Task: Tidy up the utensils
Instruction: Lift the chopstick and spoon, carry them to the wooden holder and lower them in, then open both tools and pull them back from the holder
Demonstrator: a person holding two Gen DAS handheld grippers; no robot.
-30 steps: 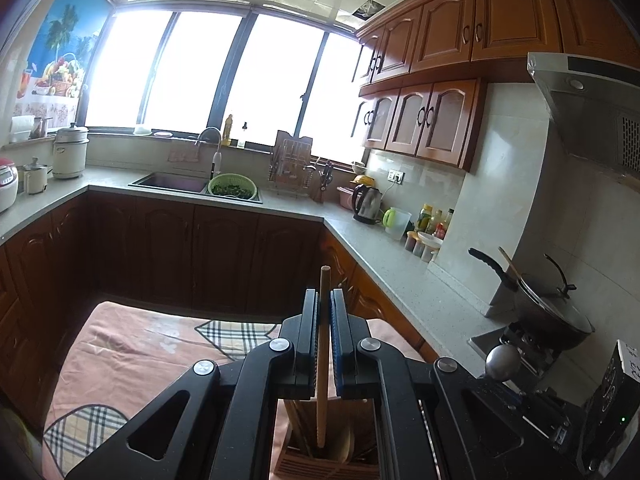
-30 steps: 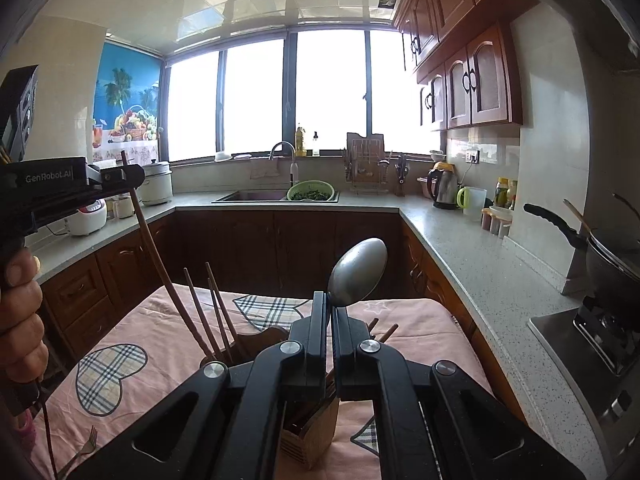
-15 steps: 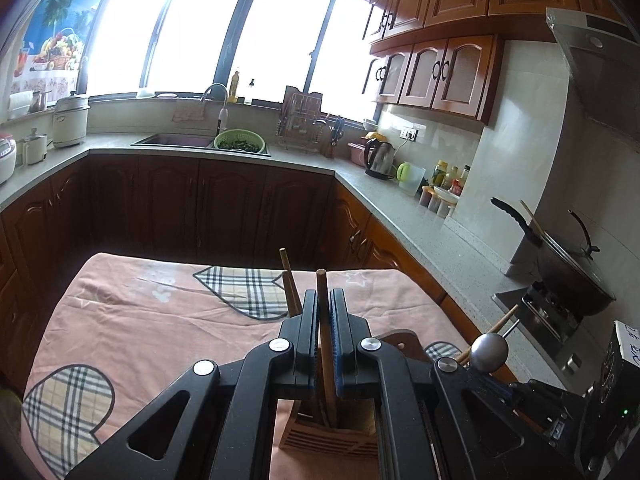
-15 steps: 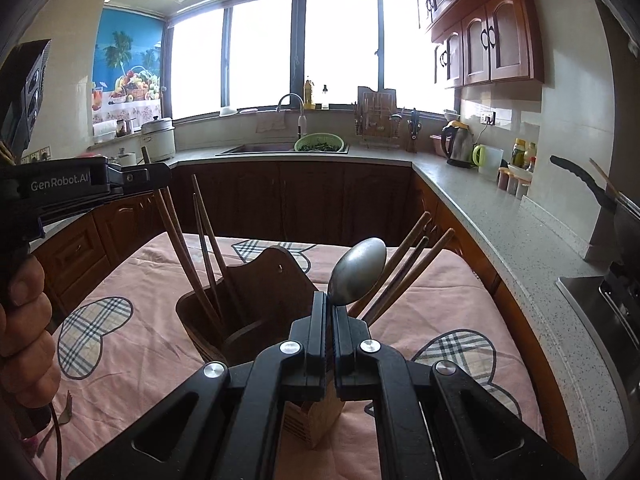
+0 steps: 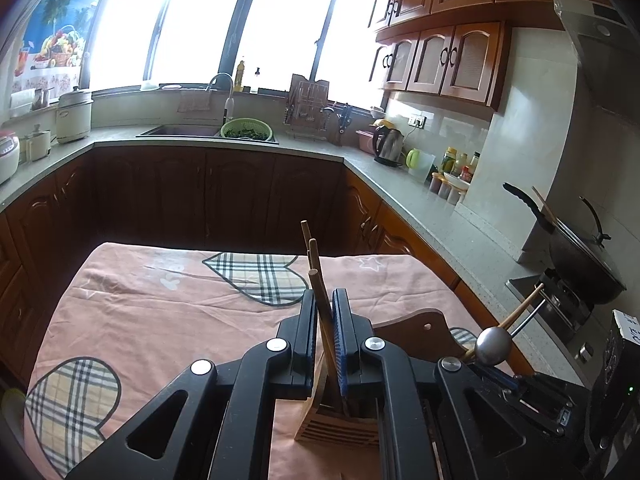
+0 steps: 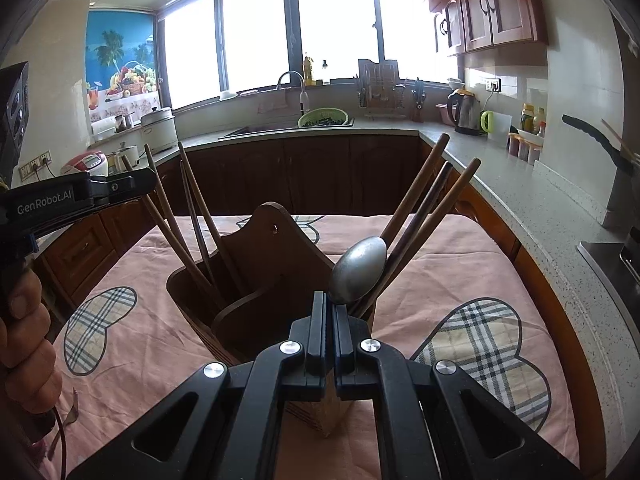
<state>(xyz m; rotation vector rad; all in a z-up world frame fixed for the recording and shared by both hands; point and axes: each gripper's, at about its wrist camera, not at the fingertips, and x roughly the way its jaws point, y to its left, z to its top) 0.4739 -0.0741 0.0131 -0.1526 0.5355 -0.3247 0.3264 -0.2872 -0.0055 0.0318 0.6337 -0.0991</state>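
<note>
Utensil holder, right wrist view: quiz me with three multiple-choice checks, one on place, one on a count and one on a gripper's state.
1. What does the wooden holder stand on?
A. the pink cloth
B. the grey counter
C. the sink

2. How many chopsticks lean out to the right, behind the spoon?
A. one
B. three
C. six

3. How is the right gripper?
A. open and empty
B. shut on the spoon
C. shut on a fork

Answers:
1 A: the pink cloth with checked hearts lies all round the holder's base.
2 B: three sticks fan out there, side by side.
3 B: its jaws meet on the spoon's neck, with the bowl standing just above them.
</note>
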